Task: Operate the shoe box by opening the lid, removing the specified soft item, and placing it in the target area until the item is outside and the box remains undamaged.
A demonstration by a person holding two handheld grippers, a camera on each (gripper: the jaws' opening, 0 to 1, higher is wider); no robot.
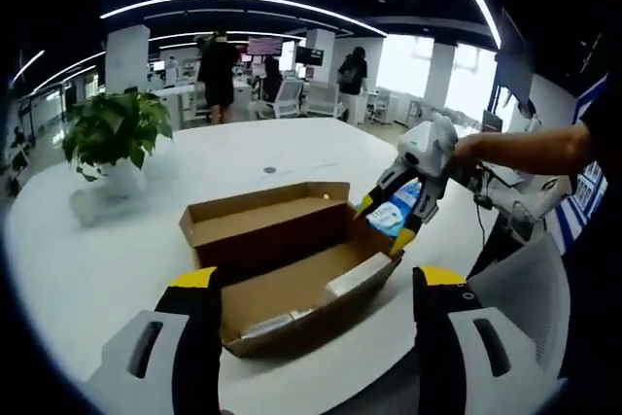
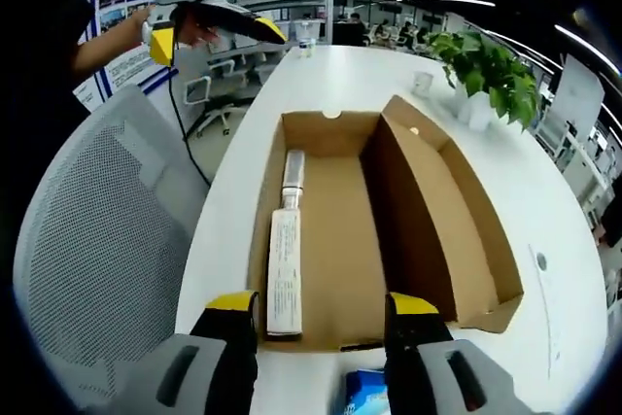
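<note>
In the right gripper view, the right gripper (image 2: 321, 337) shows black jaws with yellow tips, and a blue soft packet (image 2: 366, 393) sits between them low in the picture, clamped there; its print is too blurred to read. Just beyond the tips lies the open shoe box (image 2: 335, 240), plain brown corrugated cardboard on the smooth white table (image 2: 544, 211), its lid (image 2: 457, 211) folded back to one side. A long white slab and a silvery tube (image 2: 288, 240) rest along one inner wall; fine print on the slab is illegible. A grey mesh chair (image 2: 97, 240) stands beside the table.

In the left gripper view, the left gripper (image 1: 316, 313) hangs with jaws wide apart, holding nothing, short of the box. Farther off stands a leafy potted plant (image 1: 115, 138).
</note>
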